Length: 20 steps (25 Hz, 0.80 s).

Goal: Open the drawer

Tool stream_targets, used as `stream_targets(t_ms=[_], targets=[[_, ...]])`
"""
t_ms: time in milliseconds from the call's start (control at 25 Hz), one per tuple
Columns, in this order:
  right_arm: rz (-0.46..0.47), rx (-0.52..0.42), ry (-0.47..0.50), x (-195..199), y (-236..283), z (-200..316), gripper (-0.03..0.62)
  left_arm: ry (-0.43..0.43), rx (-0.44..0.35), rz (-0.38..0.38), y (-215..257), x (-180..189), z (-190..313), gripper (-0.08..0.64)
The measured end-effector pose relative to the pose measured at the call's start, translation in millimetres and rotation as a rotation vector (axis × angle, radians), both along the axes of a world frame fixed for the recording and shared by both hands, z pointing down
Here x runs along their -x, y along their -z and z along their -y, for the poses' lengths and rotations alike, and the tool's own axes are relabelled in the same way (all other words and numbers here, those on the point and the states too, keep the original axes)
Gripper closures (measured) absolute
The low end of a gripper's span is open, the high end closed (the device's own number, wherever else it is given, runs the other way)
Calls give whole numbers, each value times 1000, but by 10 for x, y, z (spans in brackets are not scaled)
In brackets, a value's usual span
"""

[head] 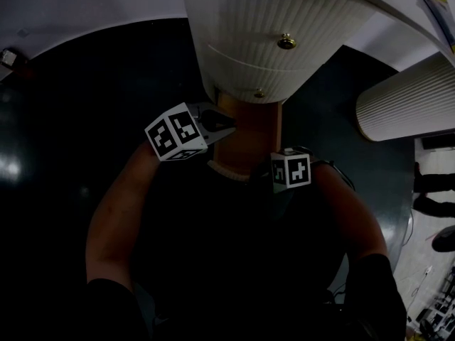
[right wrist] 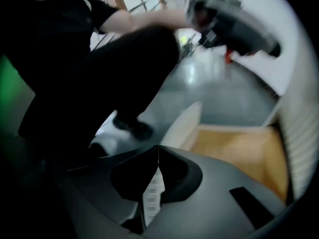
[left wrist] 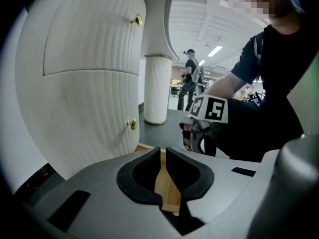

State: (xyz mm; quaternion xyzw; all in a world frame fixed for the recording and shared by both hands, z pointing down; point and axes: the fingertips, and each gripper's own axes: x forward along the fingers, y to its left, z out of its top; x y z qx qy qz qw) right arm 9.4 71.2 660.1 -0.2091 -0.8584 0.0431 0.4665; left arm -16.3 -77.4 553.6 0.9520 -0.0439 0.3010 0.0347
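The drawer (head: 249,130) is the lowest one of the white ribbed cabinet (head: 249,34). It stands pulled out toward me, in the middle of the head view, and its bare wooden bottom is open to see. I judge that the opening is done, or very nearly.

My left gripper (left wrist: 162,156) hangs over the left edge of the drawer. Its jaws are only a thin slit apart and hold nothing; through the slit I see only the wood of the drawer. I think it waits close to the cabinet so that it can help if the drawer needs one more pull.

My right gripper (right wrist: 158,148) is at the lower right of the drawer in the head view, near the ribbed drawer front (right wrist: 184,126). Its jaw tips are pressed together and nothing is between them. The knob of this drawer I cannot find in any view.

The two brass knobs (head: 286,42) that I do see, in the upper middle of the head view, belong to the closed fronts above, so I believe those are not my concern.
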Motion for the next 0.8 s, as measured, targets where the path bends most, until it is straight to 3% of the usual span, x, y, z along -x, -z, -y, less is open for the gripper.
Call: stream_targets(t_ms=[160,320,440,560,680,800], targets=[[322,-61,-259,299,871,494,577,21,-58,-41,369,20,9,515],[647,-77,-350,342,1958,602,577,32,-154,-108,921,33,-83,516],[834,-103,-469,286,2580,683,575,63,-224,-168,1296,39,-200,515],[914,-150,-568,179,2934,717,575,94,-302,-193,1585,103,-323,515],[916,-216,-630,87,3094,729,577,165,-364,-201,1813,328,-378,515],[945,-211,-710,-31,3334,829,575,313,-273,-351,2176,471,-382,517]])
